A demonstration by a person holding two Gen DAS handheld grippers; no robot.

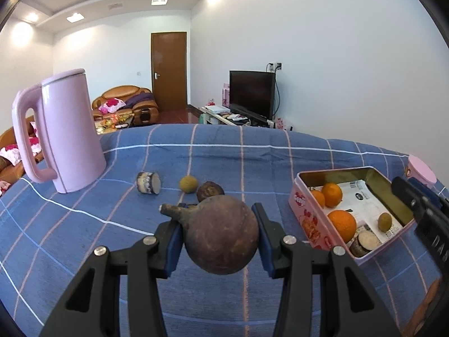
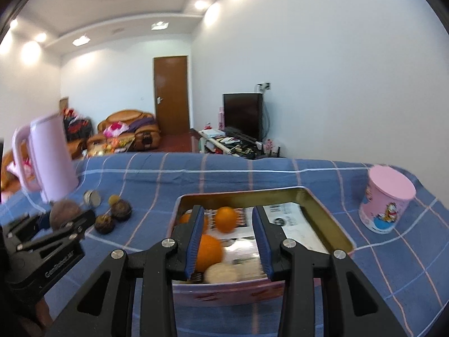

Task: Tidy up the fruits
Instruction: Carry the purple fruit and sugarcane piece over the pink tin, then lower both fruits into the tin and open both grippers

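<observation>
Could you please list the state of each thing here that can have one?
Left gripper: shut on the brown fruit, lifted off the cloth.
Right gripper: open, empty, above the tin.
Pink tin: lid off, holding oranges.
Pink kettle: upright, lid on.
Pink canister: upright, lidded.

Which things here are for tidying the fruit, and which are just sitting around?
For the job:
- dark round fruit in the left gripper
- pink tin with oranges
- loose fruits on the cloth
- right gripper, open over the tin

Just sitting around:
- pink kettle
- pink cartoon tub
- television
</observation>
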